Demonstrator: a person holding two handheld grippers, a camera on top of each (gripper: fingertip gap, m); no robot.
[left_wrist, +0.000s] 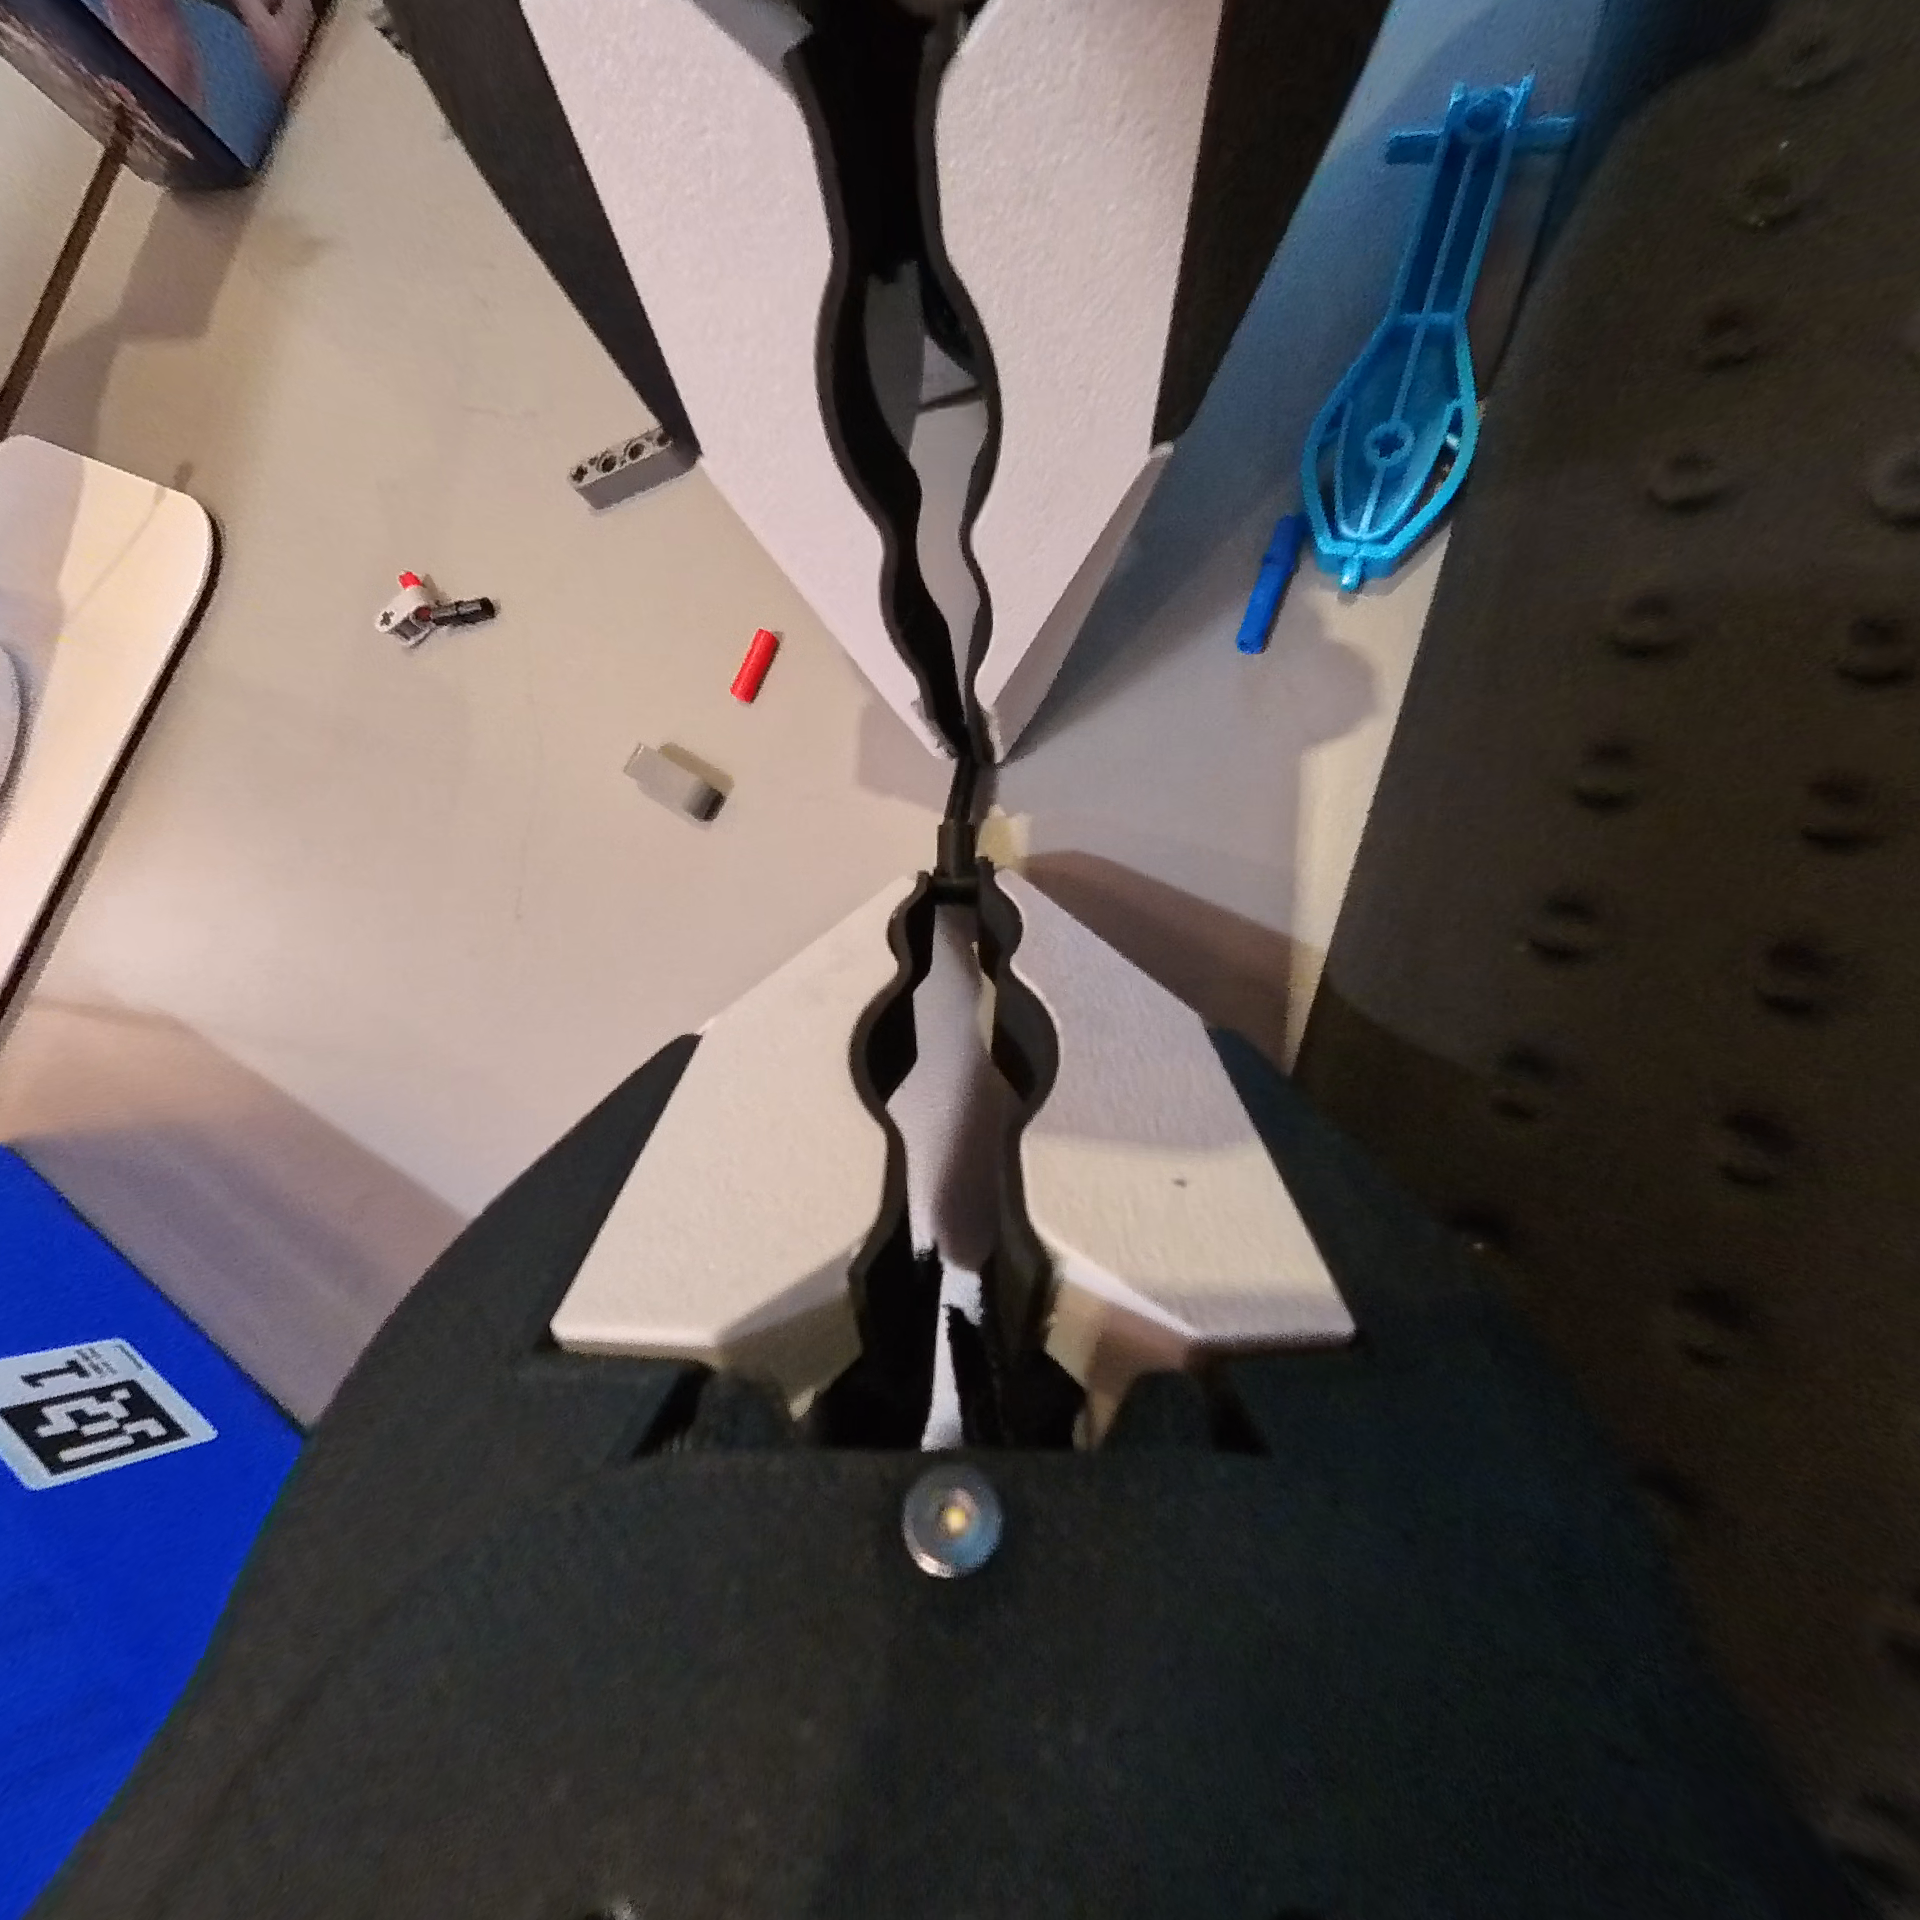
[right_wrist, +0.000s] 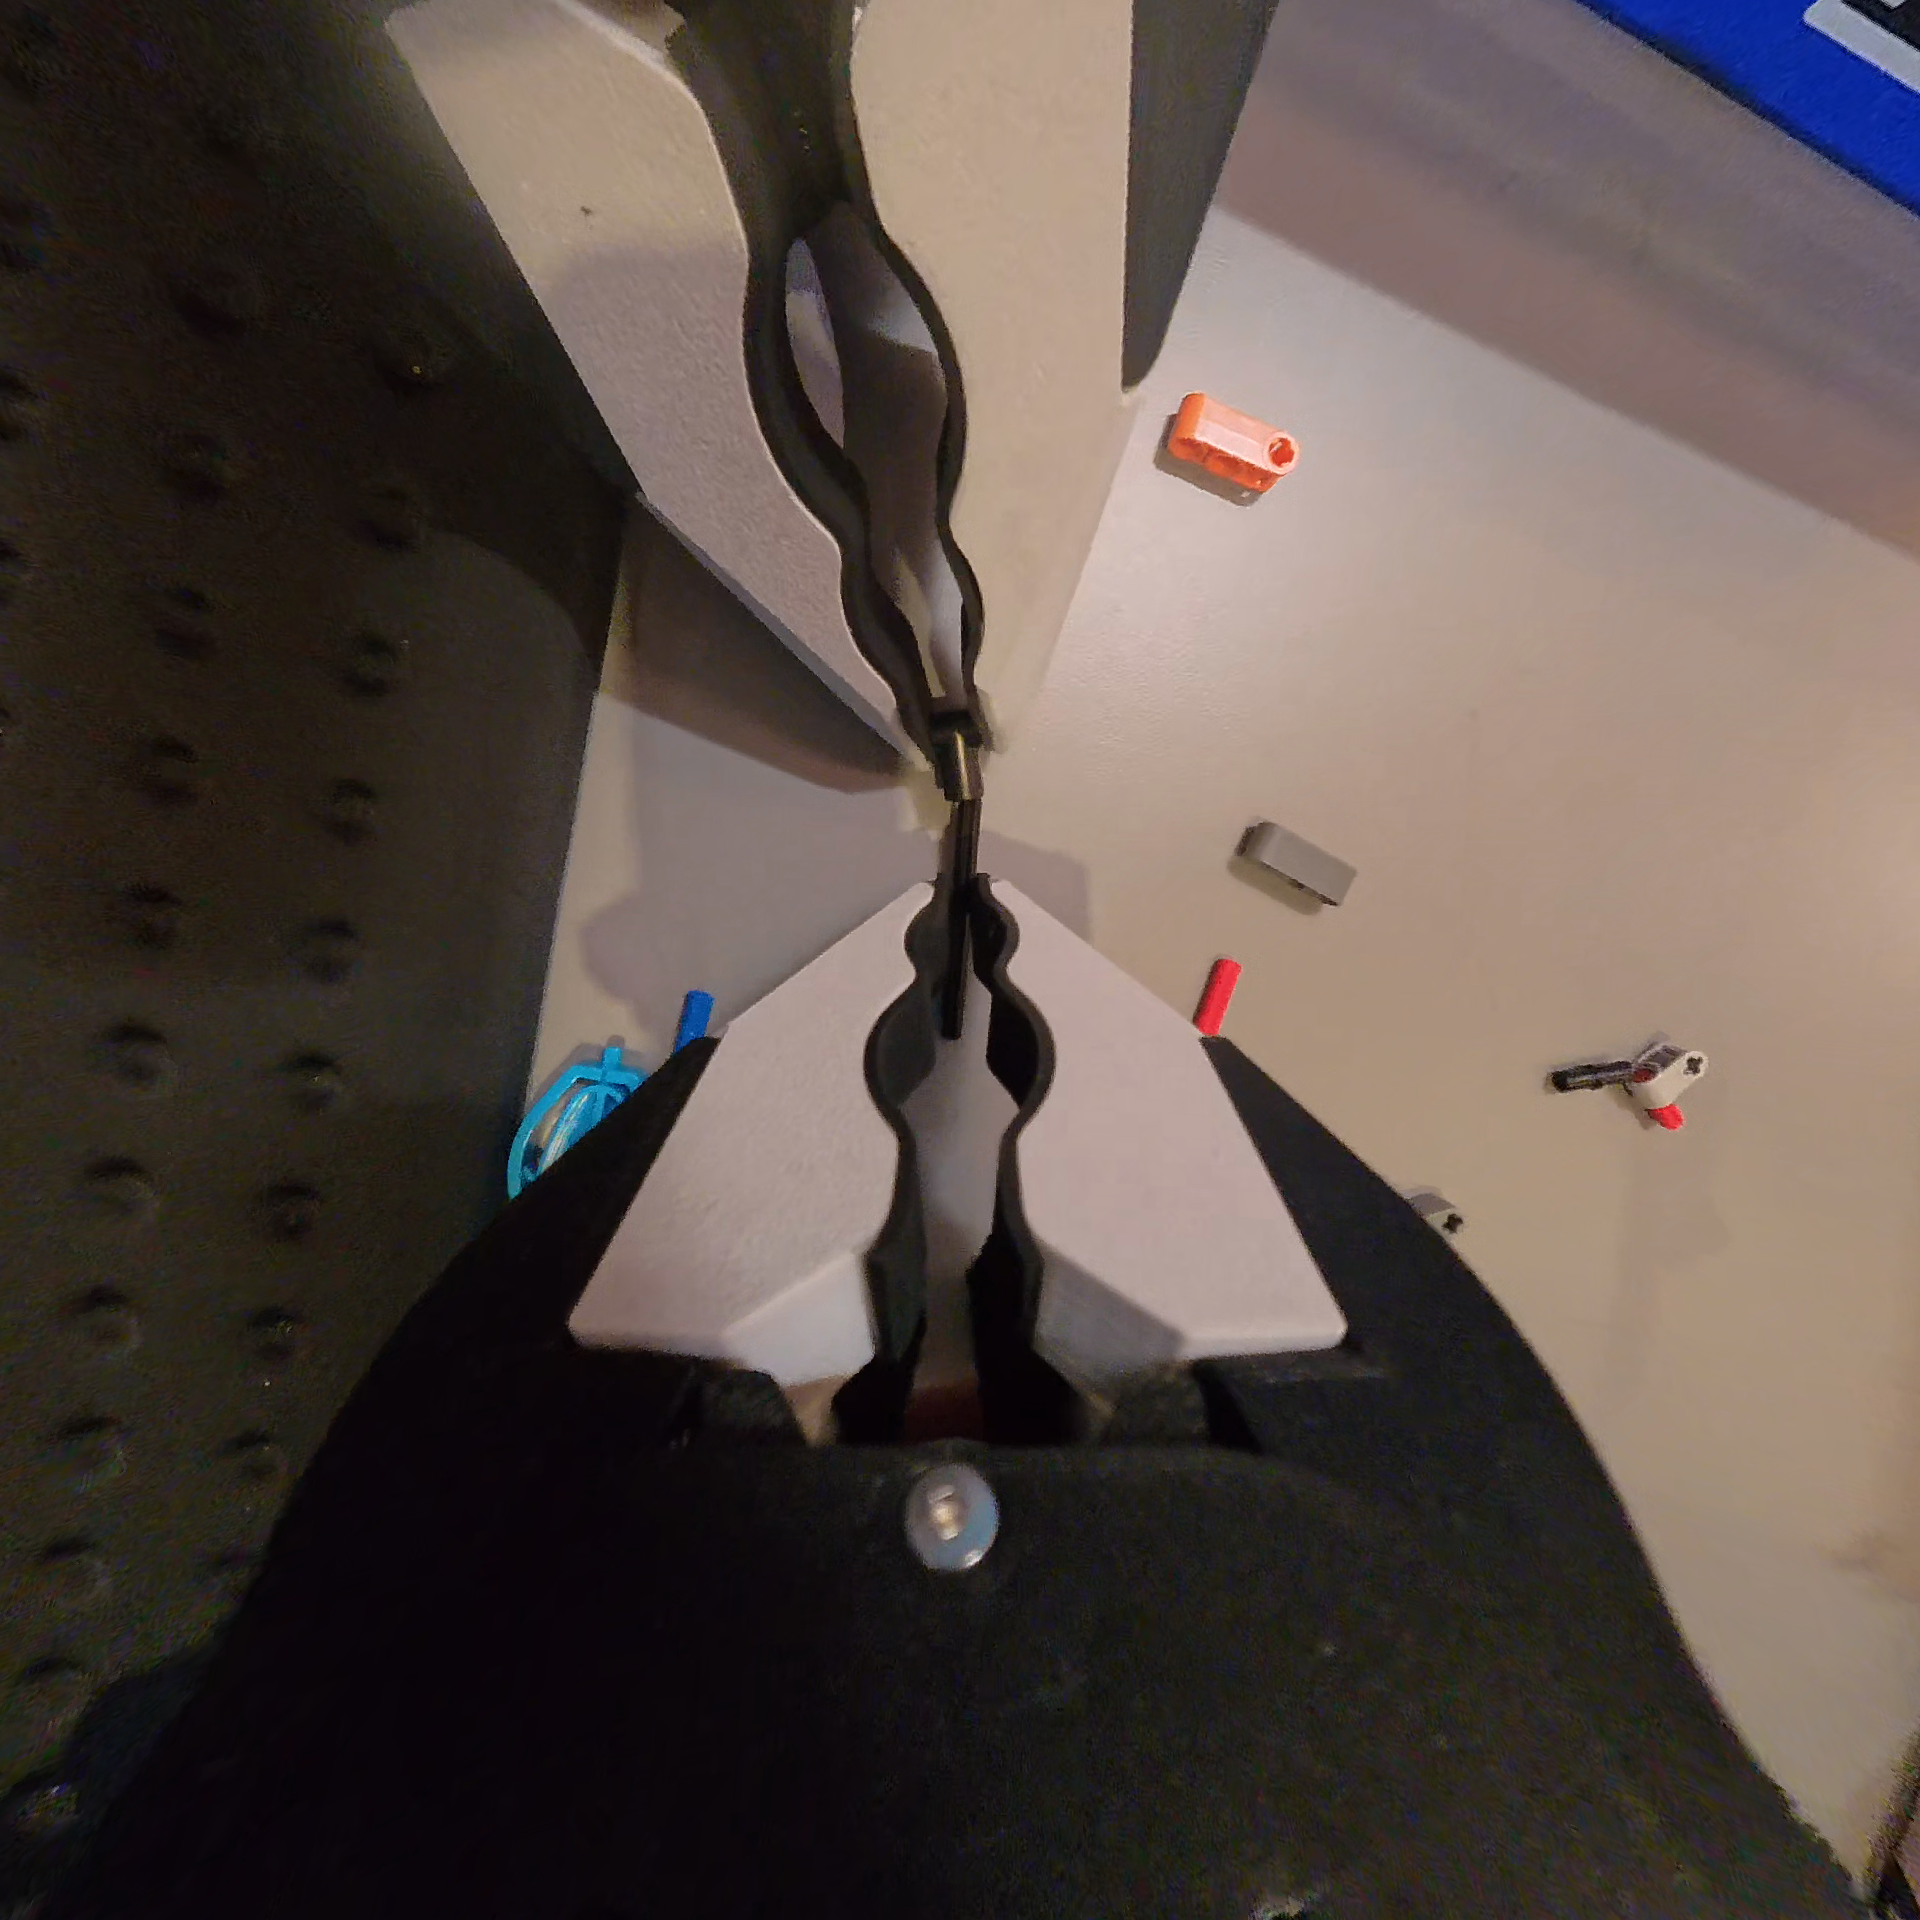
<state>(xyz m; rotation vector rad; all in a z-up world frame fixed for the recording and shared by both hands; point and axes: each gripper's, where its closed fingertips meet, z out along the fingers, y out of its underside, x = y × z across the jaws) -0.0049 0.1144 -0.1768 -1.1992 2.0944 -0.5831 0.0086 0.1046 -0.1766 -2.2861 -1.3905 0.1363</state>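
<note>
- Left gripper (left_wrist: 958, 883): clenched on a small black pin (left_wrist: 956, 847) at its fingertips, held above the pale table (left_wrist: 436, 883).
- Right gripper (right_wrist: 961, 904): clenched on a thin black axle (right_wrist: 961, 914) that runs back between its fingers.
- Key relation — the two grippers meet tip to tip. Axle and pin lie end to end on one line, and that line follows the long axis of both tools. Whether they are already joined cannot be told.
- Loose parts on the table, counted: one red tube (left_wrist: 754, 665), one plain grey block (left_wrist: 677, 781), one grey beam with holes (left_wrist: 632, 465), one white-and-red connector with a black pin (left_wrist: 428, 608), one orange connector (right_wrist: 1231, 447), one blue pin (left_wrist: 1270, 584), one light-blue lattice piece (left_wrist: 1397, 416).
- Periphery: a dark dimpled surface (left_wrist: 1714, 831) beside the blue parts; a blue mat (left_wrist: 94, 1621) — on the left gripper's side.
</note>
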